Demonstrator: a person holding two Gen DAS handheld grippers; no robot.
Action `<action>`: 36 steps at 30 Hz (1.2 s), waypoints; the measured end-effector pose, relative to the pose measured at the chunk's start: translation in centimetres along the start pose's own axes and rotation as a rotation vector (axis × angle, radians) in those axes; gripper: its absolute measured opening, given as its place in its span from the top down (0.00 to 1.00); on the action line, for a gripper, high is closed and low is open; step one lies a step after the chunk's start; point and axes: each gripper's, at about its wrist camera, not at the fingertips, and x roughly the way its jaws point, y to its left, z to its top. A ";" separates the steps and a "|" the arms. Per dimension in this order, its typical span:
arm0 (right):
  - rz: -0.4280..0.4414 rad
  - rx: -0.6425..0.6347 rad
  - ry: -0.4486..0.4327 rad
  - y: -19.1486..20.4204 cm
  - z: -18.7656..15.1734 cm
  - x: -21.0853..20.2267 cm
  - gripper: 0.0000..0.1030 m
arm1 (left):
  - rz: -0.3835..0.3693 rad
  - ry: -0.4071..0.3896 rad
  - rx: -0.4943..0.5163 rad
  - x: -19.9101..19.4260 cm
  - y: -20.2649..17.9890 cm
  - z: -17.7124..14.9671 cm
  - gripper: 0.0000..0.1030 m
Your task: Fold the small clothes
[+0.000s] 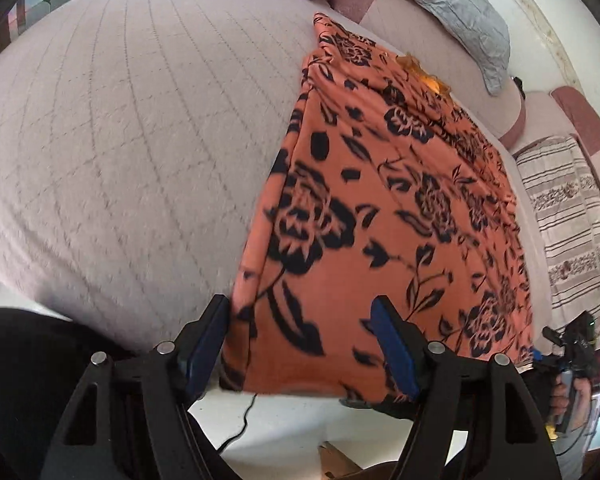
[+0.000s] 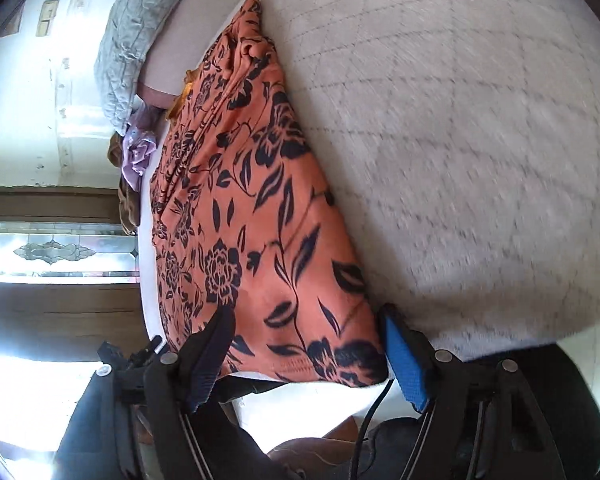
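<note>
Orange floral garment (image 1: 380,208) flat on bed (image 1: 120,140), both tongs angled down (jaws apart, empty)

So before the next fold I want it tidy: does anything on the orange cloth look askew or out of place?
Mostly neat. The orange cloth lies flat on the bed, but its far end is bunched and wrinkled, and its near edge hangs over the bed's edge.

— What sort of place is this?
— A home bedroom: a bed (image 1: 120,140) with a quilted cover, a grey pillow (image 1: 460,16) at its far edge.
— Anything else?
— A leaded-glass window (image 2: 56,252) and a striped floral bedspread (image 1: 568,224) alongside.
</note>
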 end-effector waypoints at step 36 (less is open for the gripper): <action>-0.163 -0.101 -0.032 0.8 -1.9 -1.7 0.88 | 0.034 -0.027 0.029 -2.8 -0.4 -0.9 0.80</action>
